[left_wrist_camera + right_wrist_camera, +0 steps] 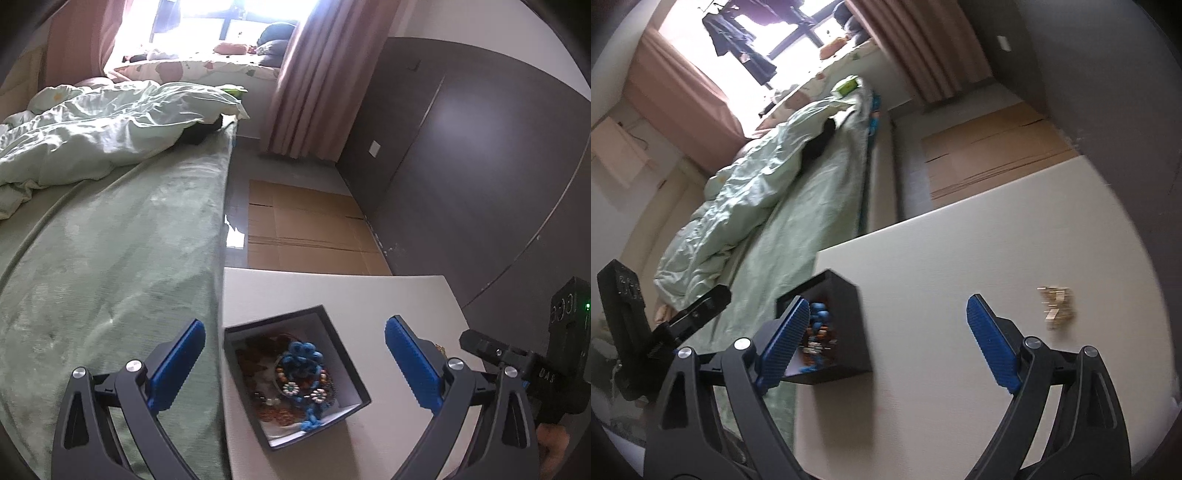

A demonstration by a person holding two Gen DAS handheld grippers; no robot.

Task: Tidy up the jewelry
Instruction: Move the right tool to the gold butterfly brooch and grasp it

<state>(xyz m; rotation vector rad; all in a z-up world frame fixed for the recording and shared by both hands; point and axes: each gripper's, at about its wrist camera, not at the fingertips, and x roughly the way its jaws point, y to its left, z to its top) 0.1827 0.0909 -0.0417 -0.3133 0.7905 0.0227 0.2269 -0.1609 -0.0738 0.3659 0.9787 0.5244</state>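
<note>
At the lower centre of the left wrist view, the black box is sitting on the white counter, lying between the spread blue pads of the left tool without either pad touching it. It is holding a tangle of jewelry: blue beaded pieces, small flowers, brownish strands. In the right wrist view the right tool is also standing spread and pinching nothing, its left pad overlapping the box's open side. A small gold piece is lying alone on the counter, up and to the right of the right pad, well apart from the box. Judging from this, the right hand is nearer that loose piece, and the likely coming move is reaching forward and rightward for it. Its long axis is too blurred to tell. Nothing is standing in the way; the green bed is bordering the counter on the left.
</note>
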